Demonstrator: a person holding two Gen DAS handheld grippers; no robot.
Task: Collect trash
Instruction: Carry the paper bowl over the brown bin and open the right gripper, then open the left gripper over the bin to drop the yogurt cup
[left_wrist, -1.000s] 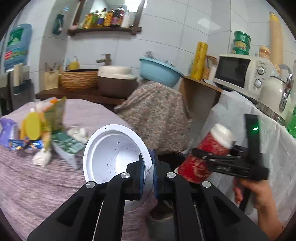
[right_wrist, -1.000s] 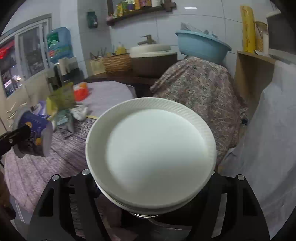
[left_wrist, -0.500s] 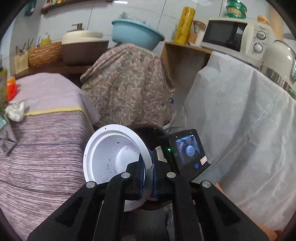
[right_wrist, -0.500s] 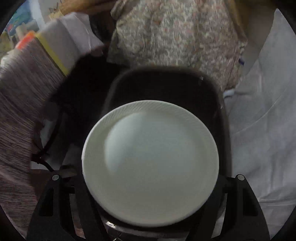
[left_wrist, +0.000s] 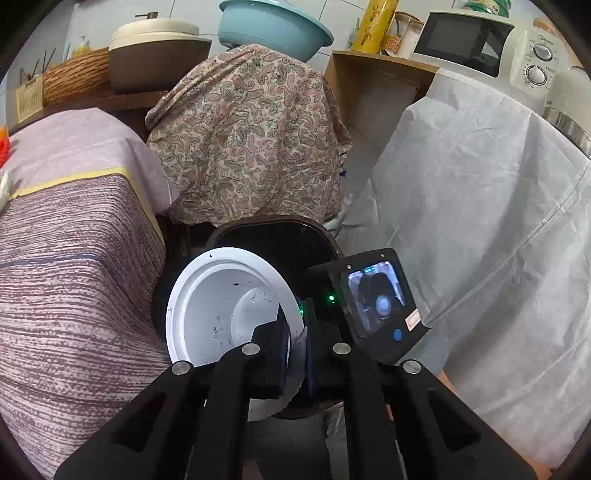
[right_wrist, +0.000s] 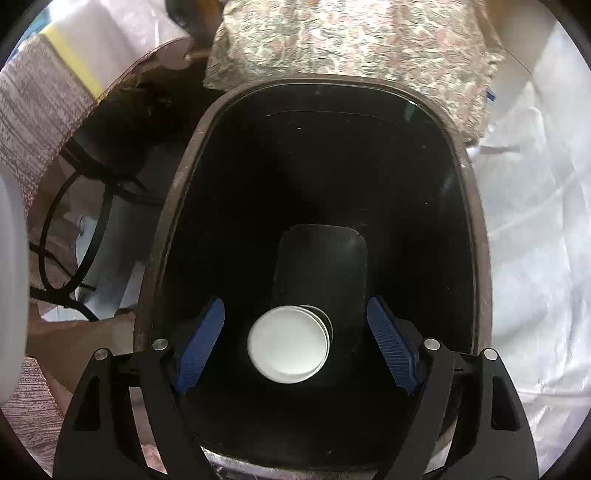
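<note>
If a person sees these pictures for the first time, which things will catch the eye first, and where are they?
In the right wrist view, the dark trash bin fills the middle, with a white-bottomed cup inside it below the open right gripper. In the left wrist view, the left gripper pinches the rim of a white bowl at lower centre. Behind it hangs a paisley cloth.

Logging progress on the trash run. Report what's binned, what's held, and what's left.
Done: a white-bottomed cup lies in the dark bin, under the open right gripper. In hand: the left gripper is shut on the rim of a white cup beside the bin, not yet dropped. Left: release that cup; litter shows at the table's far left edge, too cropped to identify.
</note>
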